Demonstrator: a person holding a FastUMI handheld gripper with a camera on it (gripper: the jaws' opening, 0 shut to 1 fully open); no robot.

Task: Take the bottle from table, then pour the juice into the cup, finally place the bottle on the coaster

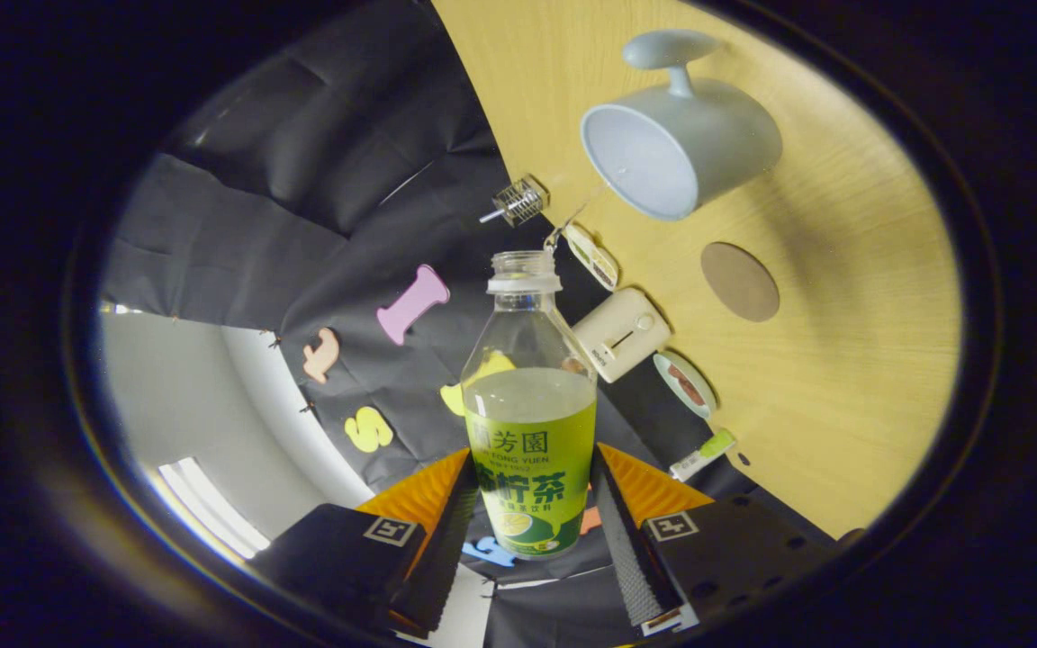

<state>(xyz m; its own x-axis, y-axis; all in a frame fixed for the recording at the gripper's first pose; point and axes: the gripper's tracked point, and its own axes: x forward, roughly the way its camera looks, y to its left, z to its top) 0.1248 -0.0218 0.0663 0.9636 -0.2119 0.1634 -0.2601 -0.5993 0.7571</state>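
Between the fingers of the hand-held gripper (532, 531) sits the open bottle (529, 423), squeezed tight and tipped toward the cup (680, 148) for pouring; coaster (739, 282) waits on the table (843, 360)

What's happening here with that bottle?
A hand-held gripper has its jaws closed on an uncapped bottle of juice, about half full. The view is rolled sideways, so the wooden table appears tilted. On it sit a pale blue cup and a round brown coaster. No juice is leaving the bottle.
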